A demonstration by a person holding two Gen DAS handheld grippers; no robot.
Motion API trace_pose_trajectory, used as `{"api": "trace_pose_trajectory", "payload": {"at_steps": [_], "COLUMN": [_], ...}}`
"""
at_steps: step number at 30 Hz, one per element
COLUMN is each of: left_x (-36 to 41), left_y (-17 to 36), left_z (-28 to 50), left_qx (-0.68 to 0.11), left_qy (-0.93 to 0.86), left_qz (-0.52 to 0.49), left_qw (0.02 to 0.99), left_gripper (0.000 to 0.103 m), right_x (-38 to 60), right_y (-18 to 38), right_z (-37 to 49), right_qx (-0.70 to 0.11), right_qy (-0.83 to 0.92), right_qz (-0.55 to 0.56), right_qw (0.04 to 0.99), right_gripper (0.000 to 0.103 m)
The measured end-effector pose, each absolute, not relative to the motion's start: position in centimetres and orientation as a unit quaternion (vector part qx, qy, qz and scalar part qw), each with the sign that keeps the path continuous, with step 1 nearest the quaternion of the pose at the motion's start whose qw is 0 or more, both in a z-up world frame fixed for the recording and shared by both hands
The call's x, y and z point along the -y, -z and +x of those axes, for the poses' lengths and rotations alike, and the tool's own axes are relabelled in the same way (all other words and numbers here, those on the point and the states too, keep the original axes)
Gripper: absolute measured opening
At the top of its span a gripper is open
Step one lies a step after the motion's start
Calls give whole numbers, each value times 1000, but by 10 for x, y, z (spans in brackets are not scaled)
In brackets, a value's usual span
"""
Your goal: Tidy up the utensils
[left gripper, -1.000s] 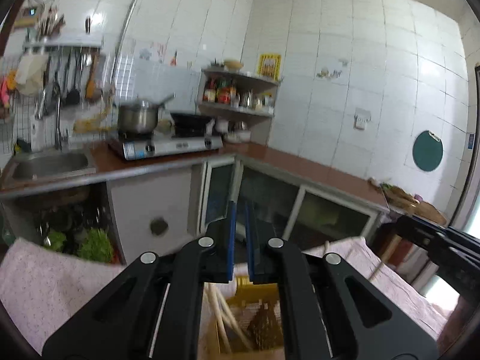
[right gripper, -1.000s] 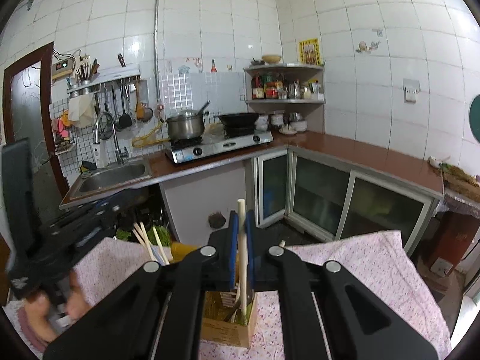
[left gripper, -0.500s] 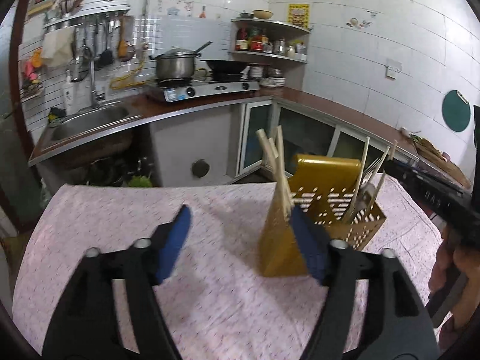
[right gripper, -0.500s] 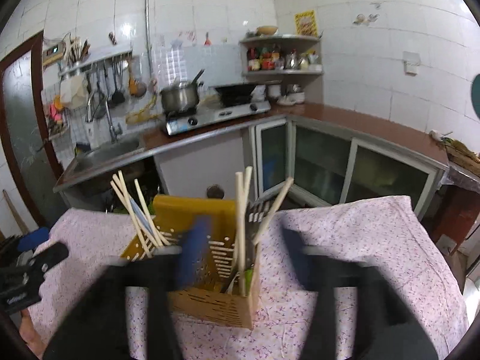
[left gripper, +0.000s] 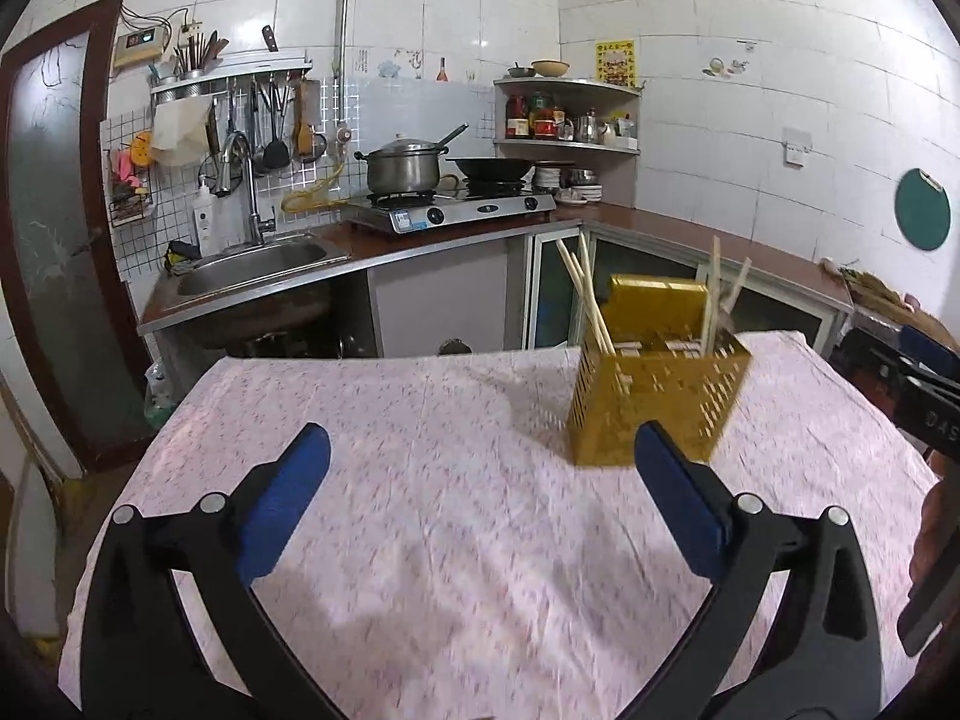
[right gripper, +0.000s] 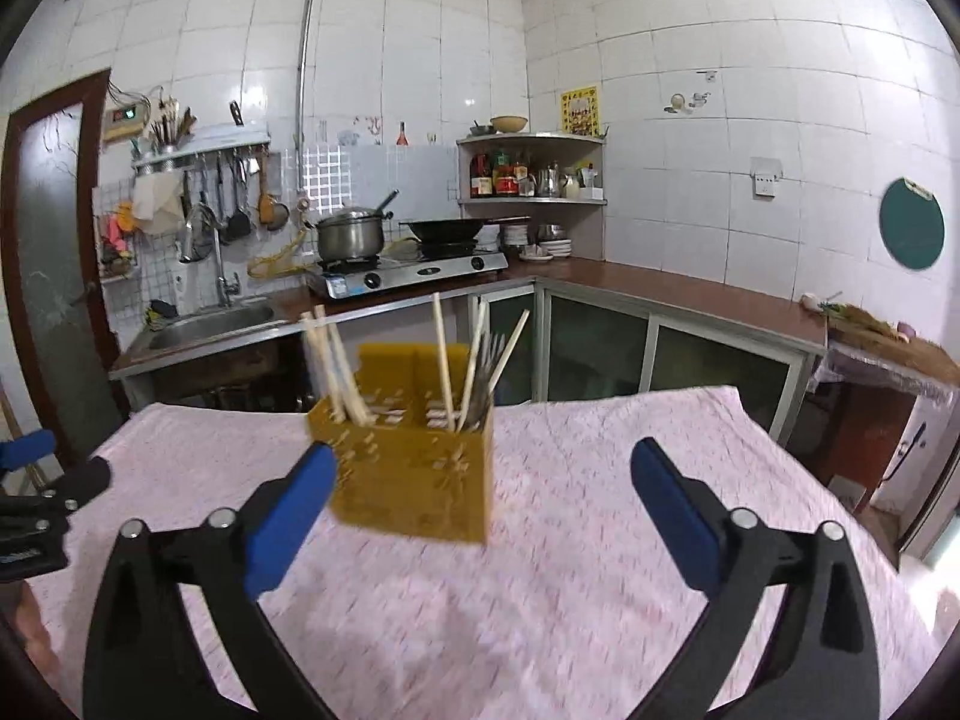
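A yellow perforated utensil holder [left gripper: 657, 393] stands upright on the pink cloth-covered table [left gripper: 456, 480]; it also shows in the right wrist view [right gripper: 414, 474]. Wooden chopsticks [left gripper: 585, 300] lean in its left compartment and chopsticks with a metal fork [right gripper: 480, 372] stand in its right one. My left gripper [left gripper: 480, 495] is open and empty, pulled back from the holder. My right gripper [right gripper: 483, 507] is open and empty, also back from the holder. Each gripper shows at the edge of the other's view.
Beyond the table is a kitchen counter with a sink [left gripper: 252, 261], a gas stove with a pot [left gripper: 408, 171] and a wok [left gripper: 492, 168], and a corner shelf [left gripper: 567, 114]. A door [left gripper: 54, 240] stands at the left. The table's far edge drops off behind the holder.
Both grippers opened and drew back from the holder. The right one let go of the chopstick it held, which now stands in the holder. The left gripper was shut and empty before.
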State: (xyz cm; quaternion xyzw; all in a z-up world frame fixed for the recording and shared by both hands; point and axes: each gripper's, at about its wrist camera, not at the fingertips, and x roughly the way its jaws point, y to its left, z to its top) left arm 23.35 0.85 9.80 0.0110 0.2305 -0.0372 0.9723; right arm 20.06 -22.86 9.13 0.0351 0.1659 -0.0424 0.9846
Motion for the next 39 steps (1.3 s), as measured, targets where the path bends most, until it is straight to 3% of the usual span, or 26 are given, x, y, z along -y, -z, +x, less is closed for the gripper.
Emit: {"api": "trace_pose_trajectory", "payload": {"at_steps": [11,22,39], "left_x": [-21,-17,1], "left_y": [-87,-75,-70], "left_z": [134,78,59], "left_qx": [-203,-172,-144], "left_qy": [49,63,69], "left_qz": [-22,-21,3], "left_qw": [978,983,987], "left_gripper": [98,98,98], "right_x": [204,191,204], "right_y": [-73,-75,-71], "right_z": [113,58,36], "right_qx": [-172,-130,-125], "right_qy": [66,66,86], "right_qz": [25,18,30], "right_qw": [982,989,988], "right_gripper": [99,99,99]}}
